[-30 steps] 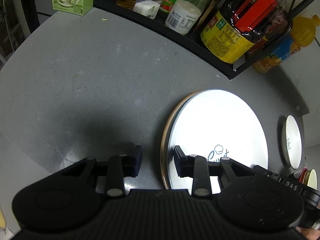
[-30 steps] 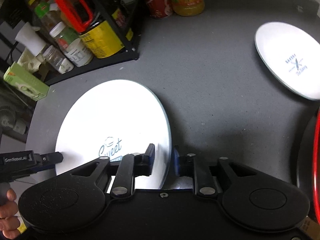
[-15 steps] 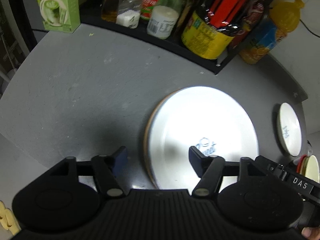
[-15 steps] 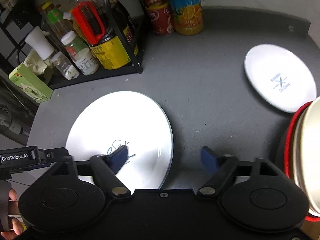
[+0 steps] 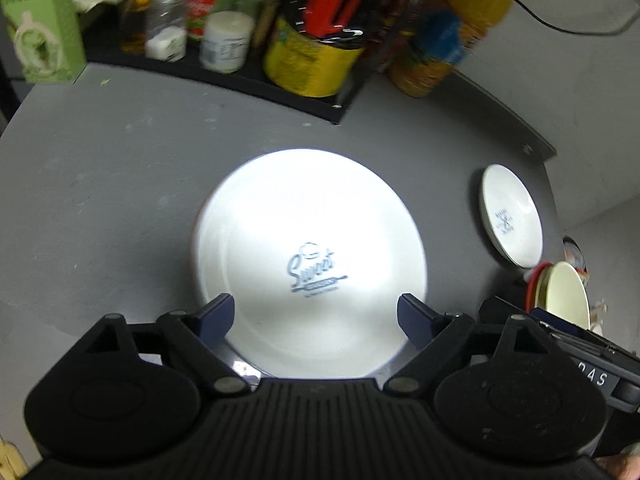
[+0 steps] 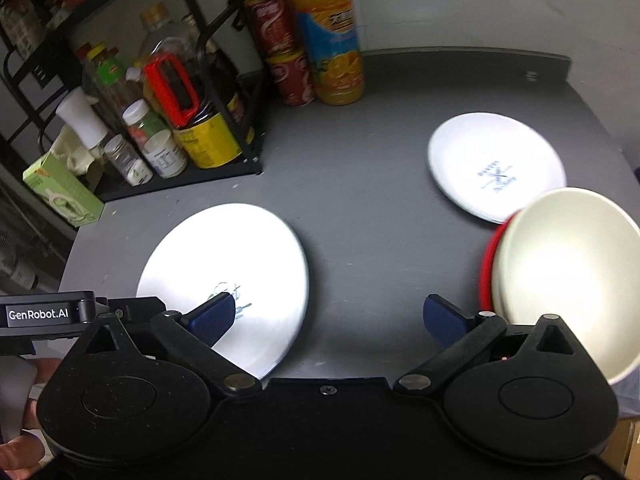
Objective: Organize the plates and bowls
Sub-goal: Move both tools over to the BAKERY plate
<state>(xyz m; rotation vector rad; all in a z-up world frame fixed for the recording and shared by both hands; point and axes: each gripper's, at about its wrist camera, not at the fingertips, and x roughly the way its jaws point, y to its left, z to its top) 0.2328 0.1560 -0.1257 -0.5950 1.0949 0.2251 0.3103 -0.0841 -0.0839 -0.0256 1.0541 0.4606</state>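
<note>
Both hand-held grippers [image 5: 316,314] [image 6: 326,316] spread wider, bottle rack [image 6: 240,164] behind plate [image 5: 310,256]

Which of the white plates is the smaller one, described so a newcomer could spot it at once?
Start at the black wire rack of bottles and jars at the back of the grey counter, then go past the orange juice bottle toward the far right corner. The smaller plate lies there, just behind the cream bowl. Unlike the big "Sweet" plate, it carries a small crossed emblem.
</note>
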